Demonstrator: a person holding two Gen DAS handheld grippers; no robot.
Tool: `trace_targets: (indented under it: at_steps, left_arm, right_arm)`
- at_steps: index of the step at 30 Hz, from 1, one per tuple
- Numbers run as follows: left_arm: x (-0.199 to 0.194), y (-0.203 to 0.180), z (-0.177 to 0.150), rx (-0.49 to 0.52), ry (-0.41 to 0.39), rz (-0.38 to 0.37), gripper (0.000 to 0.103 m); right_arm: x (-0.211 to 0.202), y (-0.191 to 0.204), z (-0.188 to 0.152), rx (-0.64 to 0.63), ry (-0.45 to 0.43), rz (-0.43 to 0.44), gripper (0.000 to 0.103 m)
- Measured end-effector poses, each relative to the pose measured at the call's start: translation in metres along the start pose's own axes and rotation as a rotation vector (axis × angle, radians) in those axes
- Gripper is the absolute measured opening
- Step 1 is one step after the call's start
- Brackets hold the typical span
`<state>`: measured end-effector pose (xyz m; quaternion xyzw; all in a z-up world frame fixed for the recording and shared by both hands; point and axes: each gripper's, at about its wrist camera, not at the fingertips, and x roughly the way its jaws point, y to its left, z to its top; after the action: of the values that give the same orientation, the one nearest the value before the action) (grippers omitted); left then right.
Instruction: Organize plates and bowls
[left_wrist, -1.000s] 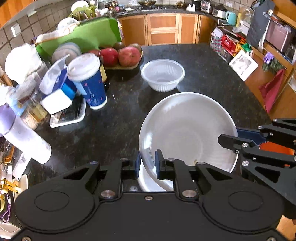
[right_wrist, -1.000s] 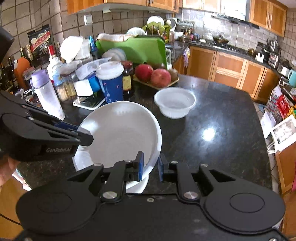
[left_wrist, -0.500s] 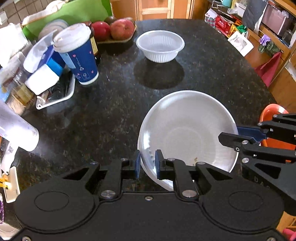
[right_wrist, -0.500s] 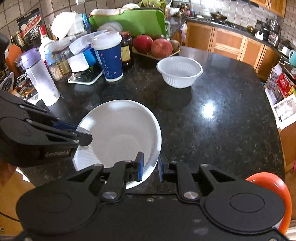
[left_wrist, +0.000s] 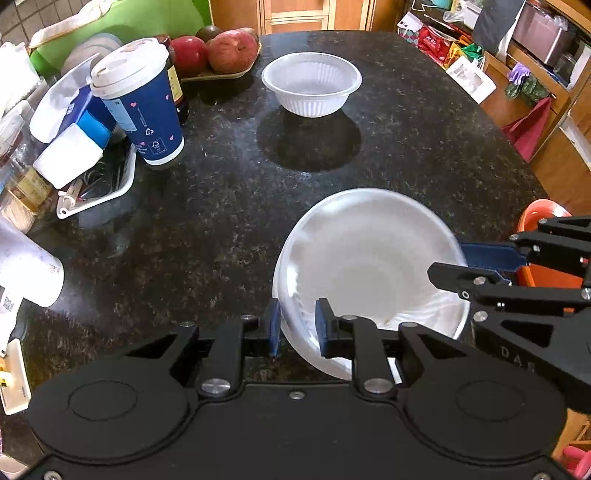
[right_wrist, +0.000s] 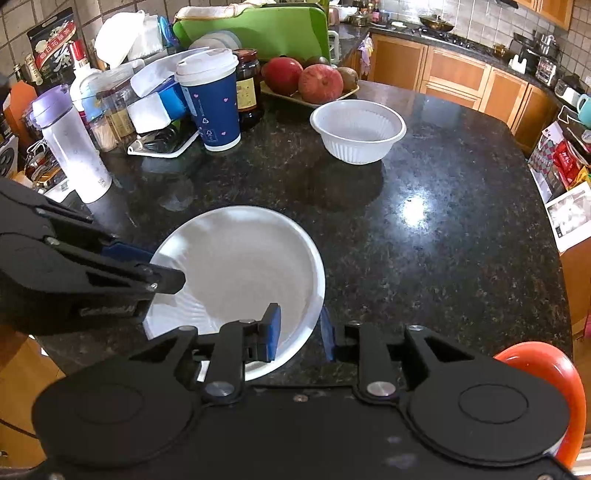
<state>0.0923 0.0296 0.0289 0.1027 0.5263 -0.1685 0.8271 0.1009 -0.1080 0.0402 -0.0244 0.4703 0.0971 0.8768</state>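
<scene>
A large white bowl sits low at the near edge of the black granite counter; it also shows in the right wrist view. My left gripper straddles its left rim with jaws parted. My right gripper straddles its right rim, jaws also parted. Neither pad visibly presses the rim. A small ribbed white bowl stands at the far middle of the counter, also in the right wrist view.
A blue paper cup, a white tray of utensils, bottles and a fruit tray crowd the left and back. An orange stool stands off the counter's near right edge.
Both grippers lowered the large bowl toward the counter's near edge, then their jaws widened from gripping the rim to standing apart around it.
</scene>
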Motion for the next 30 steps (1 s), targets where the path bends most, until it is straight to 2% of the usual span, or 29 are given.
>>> trace_targets:
  at_steps: [17, 24, 27, 30]
  left_arm:
    - [-0.007, 0.006, -0.004, -0.009, -0.017, -0.019, 0.03]
    - [-0.018, 0.006, -0.007, -0.001, -0.056, -0.014, 0.03]
    - [-0.025, 0.006, -0.007, 0.003, -0.088, -0.004, 0.031]
    - [-0.032, 0.008, -0.004, 0.001, -0.132, 0.003, 0.031]
  right_arm:
    - [-0.006, -0.003, 0.002, 0.032, -0.038, -0.004, 0.029]
    - [-0.012, -0.003, 0.001, 0.044, -0.059, -0.002, 0.029]
    - [-0.016, -0.005, 0.001, 0.055, -0.068, 0.004, 0.032]
    - [-0.025, -0.007, 0.0, 0.062, -0.115, -0.009, 0.038]
